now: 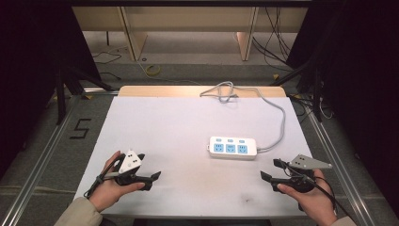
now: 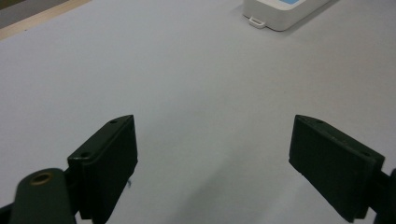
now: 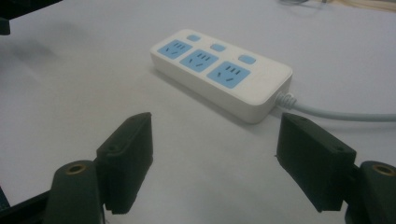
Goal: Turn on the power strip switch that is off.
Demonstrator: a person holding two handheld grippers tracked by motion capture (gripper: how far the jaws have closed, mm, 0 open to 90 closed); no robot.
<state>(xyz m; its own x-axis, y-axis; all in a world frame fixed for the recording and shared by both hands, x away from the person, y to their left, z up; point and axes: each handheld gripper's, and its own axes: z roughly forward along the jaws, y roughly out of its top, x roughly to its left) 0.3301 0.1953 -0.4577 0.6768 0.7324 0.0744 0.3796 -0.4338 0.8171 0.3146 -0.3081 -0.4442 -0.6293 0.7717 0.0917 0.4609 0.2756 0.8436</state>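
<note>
White with three blue sockets, the power strip (image 1: 233, 148) lies right of centre on the worktop (image 1: 164, 127), between and apart from the left gripper (image 1: 149, 170) and right gripper (image 1: 272, 170), both spread wide, grasping nothing.

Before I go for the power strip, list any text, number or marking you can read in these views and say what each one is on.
"5": black figure on the grey floor left of the table.
Power strip: no brand or rating readable; its blue sockets and buttons carry no legible print.
Left gripper and right gripper: no lettering readable.
</note>
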